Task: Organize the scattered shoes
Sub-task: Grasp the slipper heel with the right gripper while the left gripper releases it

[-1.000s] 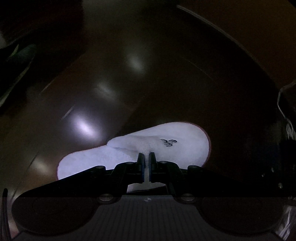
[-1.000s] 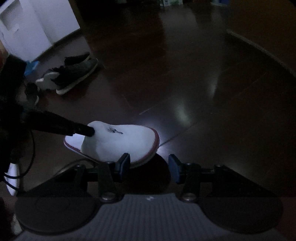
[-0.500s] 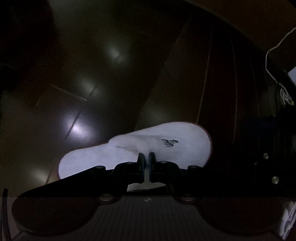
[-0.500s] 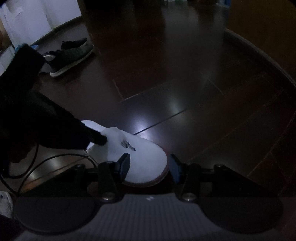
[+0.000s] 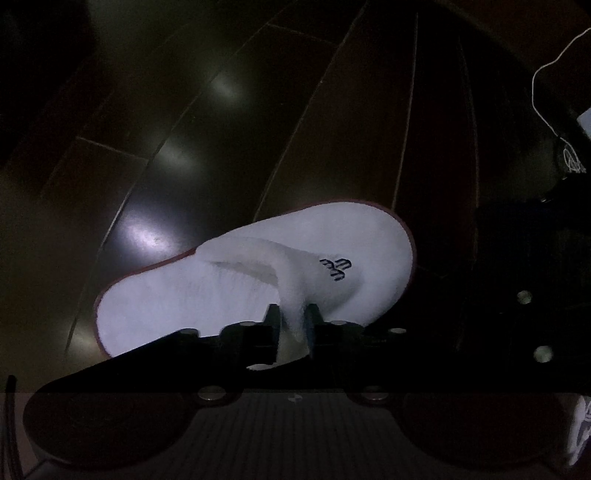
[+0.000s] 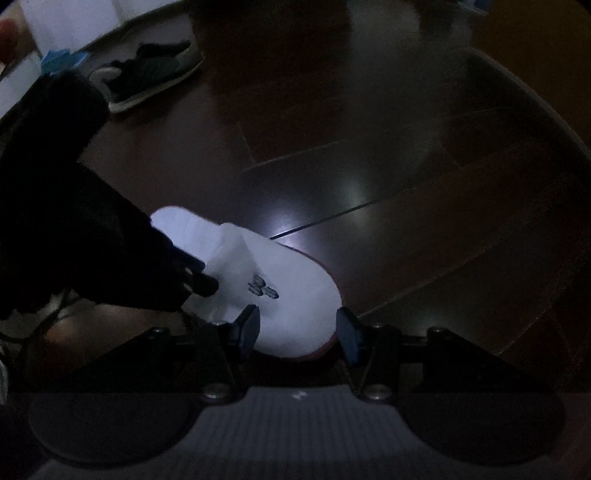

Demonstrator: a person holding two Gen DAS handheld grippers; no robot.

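A white slipper [image 5: 240, 295] with dark red edging and a small dark emblem sits low over the dark wooden floor [image 5: 221, 147]. My left gripper [image 5: 293, 321] is shut on the raised rim of its upper, a fold of white fabric pinched between the fingers. In the right wrist view the same slipper [image 6: 288, 295] points its toe at my right gripper [image 6: 297, 330], which is open with the toe just in front of the gap. The left gripper [image 6: 203, 284] reaches in from the left as a dark shape. Whether the sole touches the floor is unclear.
A pair of dark sneakers [image 6: 147, 74] lies at the far left by white furniture [image 6: 74, 18] and a blue item [image 6: 62, 57]. A wall base [image 6: 535, 96] curves along the right. A white cable [image 5: 543, 92] hangs at the right of the left wrist view.
The slipper has swung round with the left gripper, and its toe now sits close before the right gripper's open fingers. The left fingers stand slightly wider apart around the fabric fold.
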